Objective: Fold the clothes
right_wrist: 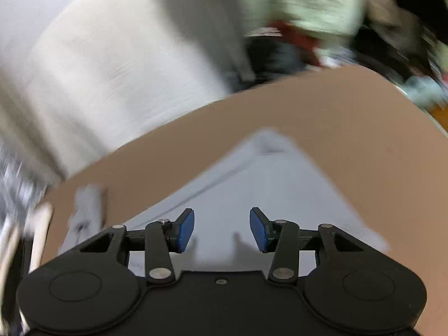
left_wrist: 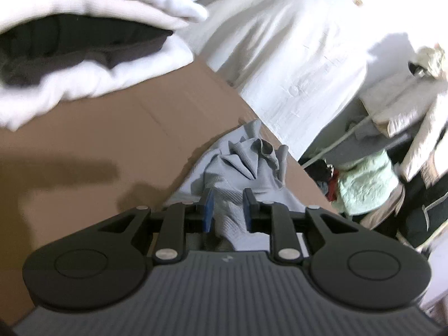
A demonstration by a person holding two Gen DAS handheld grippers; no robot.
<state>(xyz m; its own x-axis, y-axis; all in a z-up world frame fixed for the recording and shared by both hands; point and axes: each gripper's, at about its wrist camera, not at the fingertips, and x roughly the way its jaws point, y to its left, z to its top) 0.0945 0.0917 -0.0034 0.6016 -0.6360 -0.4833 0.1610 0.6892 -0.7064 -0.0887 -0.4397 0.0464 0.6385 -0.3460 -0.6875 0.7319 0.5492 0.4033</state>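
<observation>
Showing no readable writing: grey garment (left_wrist: 238, 168), cardboard (left_wrist: 98, 140).

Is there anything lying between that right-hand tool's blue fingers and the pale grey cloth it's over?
Nothing visible. The right gripper is open, its blue fingers apart directly above the flat pale grey-blue cloth on the brown cardboard surface, with only bare fabric between and below them. The picture is motion-blurred, so small items could be missed.
</observation>
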